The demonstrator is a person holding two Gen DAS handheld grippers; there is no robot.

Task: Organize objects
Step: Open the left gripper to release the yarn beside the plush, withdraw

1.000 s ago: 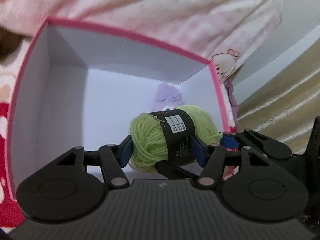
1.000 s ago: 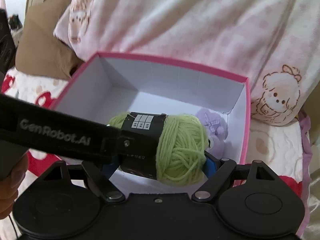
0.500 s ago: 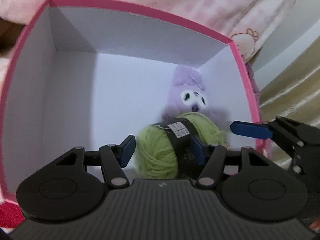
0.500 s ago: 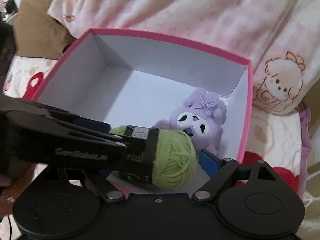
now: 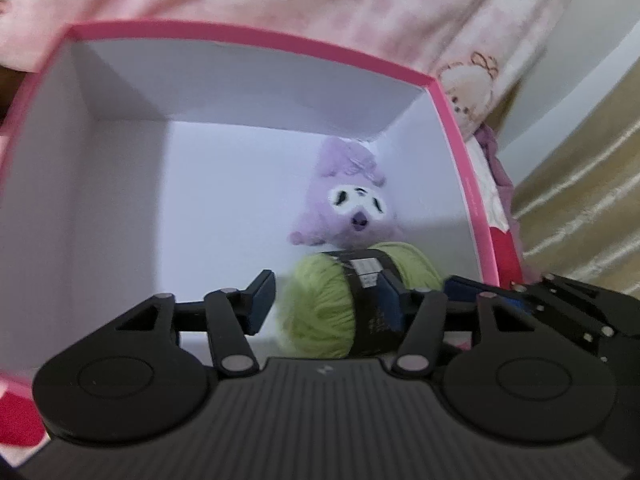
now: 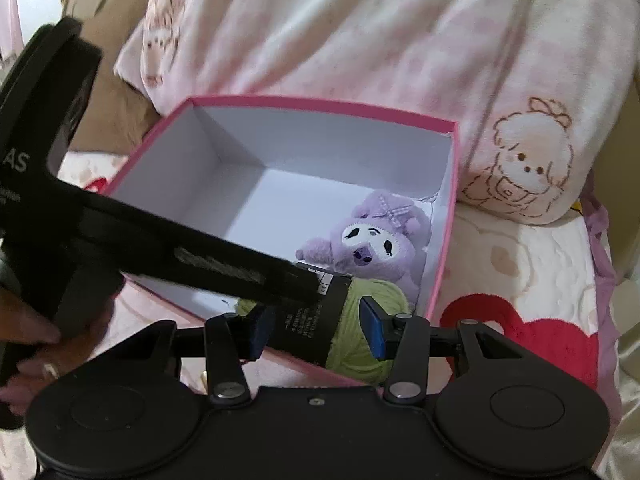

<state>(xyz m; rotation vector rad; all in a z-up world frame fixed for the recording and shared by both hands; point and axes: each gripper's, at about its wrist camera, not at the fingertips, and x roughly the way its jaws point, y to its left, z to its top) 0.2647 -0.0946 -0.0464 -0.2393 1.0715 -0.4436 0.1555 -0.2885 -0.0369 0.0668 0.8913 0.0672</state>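
A green yarn ball [image 5: 324,304] with a black label lies on the floor of the pink box [image 5: 248,38], in its near right corner, next to a purple plush toy [image 5: 352,204]. My left gripper [image 5: 326,300] is open; the yarn sits between its fingers, close against the right pad and apart from the left pad. My right gripper [image 6: 318,330] is open above the box's near wall, just behind the yarn [image 6: 360,344]. The plush [image 6: 372,240] leans in the box's [image 6: 320,102] right corner. The left gripper's body crosses the right wrist view and hides part of the yarn.
The box stands on a bed with a white and red heart blanket [image 6: 520,312]. A pink checked pillow with a cartoon lamb [image 6: 520,168] lies behind it. A beige curtain [image 5: 580,208] hangs at the right. The box's left half holds nothing.
The yarn went down into the box and both grippers opened and let go of it. The right gripper has pulled back towards the box's near wall.
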